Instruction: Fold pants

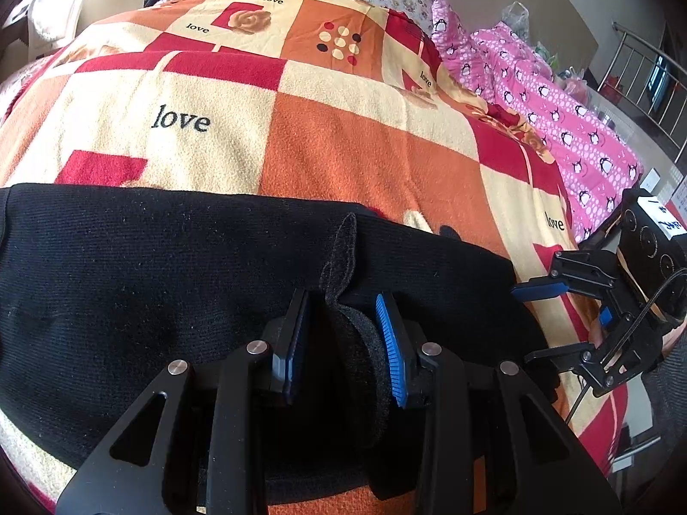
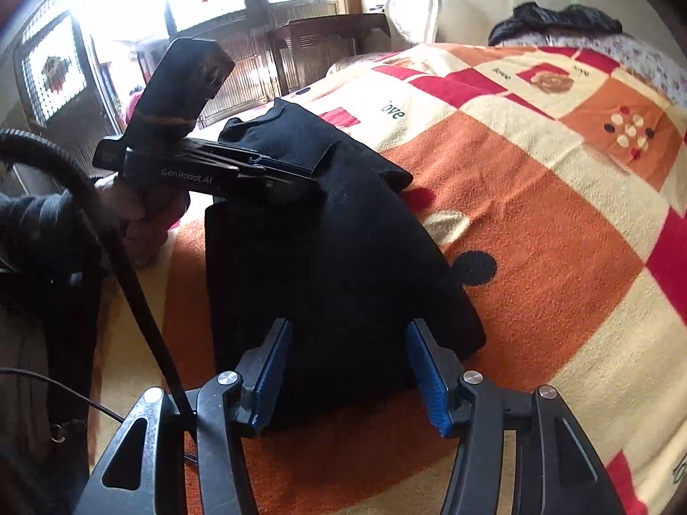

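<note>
The black pants (image 1: pixel 171 283), soft, limp knit lying folded on the bed's checked blanket (image 1: pixel 343 137), looked best taken at a doubled edge, where the left gripper (image 1: pixel 343 343) pinched a raised fold while the right gripper (image 2: pixel 348 369) stood open over their near end.

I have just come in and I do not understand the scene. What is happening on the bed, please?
A person is folding black pants on a bed covered with an orange, red and cream "love" blanket. Each hand holds a two-finger gripper. The left gripper has a raised fold of the pants between its blue pads, lifted off the blanket. The right gripper is open over the near end of the pants and holds nothing. The pants already lie folded into a short block; the fold is not finished.
</note>
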{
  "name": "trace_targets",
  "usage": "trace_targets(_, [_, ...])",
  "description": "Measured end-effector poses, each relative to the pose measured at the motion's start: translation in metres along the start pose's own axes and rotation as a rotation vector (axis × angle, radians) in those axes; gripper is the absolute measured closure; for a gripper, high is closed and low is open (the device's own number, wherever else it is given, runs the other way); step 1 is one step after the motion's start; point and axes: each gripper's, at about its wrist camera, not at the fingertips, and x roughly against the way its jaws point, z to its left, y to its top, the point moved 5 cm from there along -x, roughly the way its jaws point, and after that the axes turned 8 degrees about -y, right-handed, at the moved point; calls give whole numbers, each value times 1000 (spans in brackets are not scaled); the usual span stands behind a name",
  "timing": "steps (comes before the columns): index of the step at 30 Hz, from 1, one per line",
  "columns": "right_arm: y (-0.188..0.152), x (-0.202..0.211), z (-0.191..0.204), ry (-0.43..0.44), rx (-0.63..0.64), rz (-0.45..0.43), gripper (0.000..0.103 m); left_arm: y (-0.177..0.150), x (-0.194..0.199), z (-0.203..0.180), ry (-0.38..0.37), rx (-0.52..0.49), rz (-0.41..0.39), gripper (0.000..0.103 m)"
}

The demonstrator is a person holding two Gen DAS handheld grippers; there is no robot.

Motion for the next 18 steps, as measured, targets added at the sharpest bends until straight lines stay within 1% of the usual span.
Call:
trace_targets(2, [5,1,6,-25,7,37,49,0,0,1,-7,5,-1,71])
trace_targets(4, [9,10,15,-64,79,47,48,0,0,1,-10,7,-1,71])
trace_targets(5, [11,14,15,-63,75,32,48,0,0,1,-10,7,-1,71])
trace_targets(7, [14,21,17,-34,31,-8,48,0,1,1,-12,9,-1,71])
trace_targets(8, [13,22,21,-19,32,-16,48,0,0,1,-14,10,-2,71])
trace_targets(9, [9,19,26,-16,48,-2,48,0,1,0,-16,11,-2,71])
trace_targets(10, [1,7,28,-54,85,52,47,0,0,1,-17,11,-2,71])
trace_targets(12, [-1,2,26,-60,41,28,42,1,1,1,-20,15,-3,71])
trace_targets(14, [-3,2,28,-80,36,10,42,1,1,2,-26,19,-4,71])
trace_targets(16, [-3,3,28,-99,18,13,41,1,1,2,-28,21,-3,71])
trace_targets(18, [1,7,33,-144,27,31,39,1,2,3,-38,26,-3,71])
